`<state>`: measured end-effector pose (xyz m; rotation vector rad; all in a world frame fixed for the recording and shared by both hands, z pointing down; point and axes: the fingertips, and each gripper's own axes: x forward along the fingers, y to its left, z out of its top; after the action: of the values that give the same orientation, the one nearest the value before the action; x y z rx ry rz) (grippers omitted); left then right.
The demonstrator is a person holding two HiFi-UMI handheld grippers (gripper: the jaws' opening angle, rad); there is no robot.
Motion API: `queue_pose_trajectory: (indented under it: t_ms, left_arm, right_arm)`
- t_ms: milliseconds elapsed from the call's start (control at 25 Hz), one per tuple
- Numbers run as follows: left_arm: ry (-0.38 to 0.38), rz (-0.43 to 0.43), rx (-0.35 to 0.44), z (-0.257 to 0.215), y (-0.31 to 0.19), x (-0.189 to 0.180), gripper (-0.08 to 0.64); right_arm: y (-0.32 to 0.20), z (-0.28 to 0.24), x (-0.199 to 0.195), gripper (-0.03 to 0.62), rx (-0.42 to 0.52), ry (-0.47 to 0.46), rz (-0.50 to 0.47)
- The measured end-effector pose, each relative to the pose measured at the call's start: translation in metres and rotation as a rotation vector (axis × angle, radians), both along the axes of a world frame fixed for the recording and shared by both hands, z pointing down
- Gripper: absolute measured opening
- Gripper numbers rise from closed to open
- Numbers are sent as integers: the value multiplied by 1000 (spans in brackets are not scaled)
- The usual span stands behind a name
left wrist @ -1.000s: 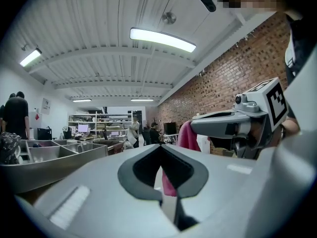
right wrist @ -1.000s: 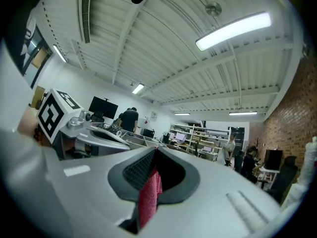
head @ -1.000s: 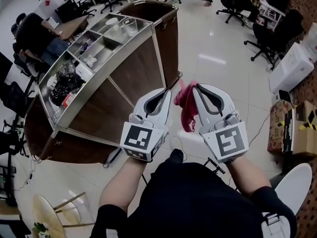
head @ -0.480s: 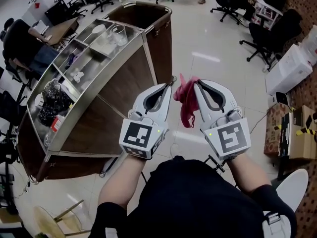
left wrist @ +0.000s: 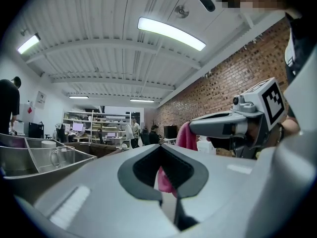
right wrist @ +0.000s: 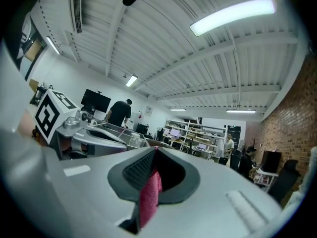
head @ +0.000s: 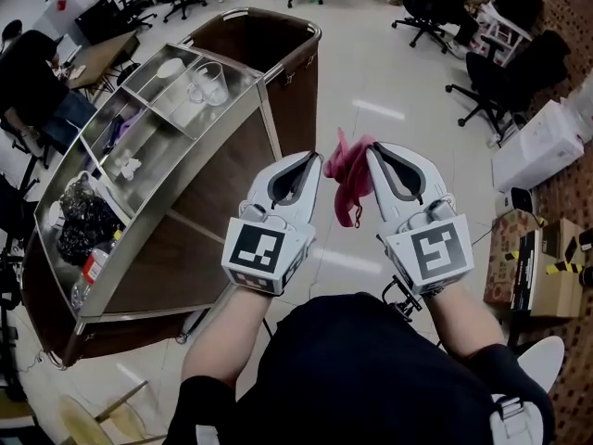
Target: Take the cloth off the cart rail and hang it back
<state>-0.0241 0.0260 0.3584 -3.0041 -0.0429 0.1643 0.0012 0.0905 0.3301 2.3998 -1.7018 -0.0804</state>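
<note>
step: cloth is off the cart and up in the air, rehang not yet begun; looks like the carry between take-off and hang-back
right gripper (head: pixel 372 151): jaws closed tight on the cloth (head: pixel 348 182), red weave filling the gap in the right gripper view
left gripper (head: pixel 316 158): jaws drawn together, a scrap of pink showing between them in the left gripper view; seems to nip an edge of the cloth, not certain
cloth place: bunched between the two gripper tips, most of it hanging below and inboard of the right gripper's tip, clear of the floor, touching no part of the cart
cart (head: pixel 218 170): left of and ahead of the left gripper, well apart from both tips
rail (head: pixel 278 15): chrome rim at the cart's far end, ahead and left of both grippers; which bar the cloth belongs on, cannot tell
next move: bring both tips over to the rail, carry the hanging part across the bar, drape it so the weight falls on both sides, open the jaws only once it sits
risk: cloth bunched rather than spread, likely to slide off if dropped in a wad
</note>
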Motion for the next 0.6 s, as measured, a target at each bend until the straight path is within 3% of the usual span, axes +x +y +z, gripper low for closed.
queue_pose_trajectory:
  t_ms: [320,600]
  left_arm:
    - [-35,15,-10,13,-17,49,2]
    - [-51,-2,-2,15,-18,116,2]
  right_arm:
    - [-17,8,51,9,6,-23,21]
    - [-17,12,120,9,17,-39,2]
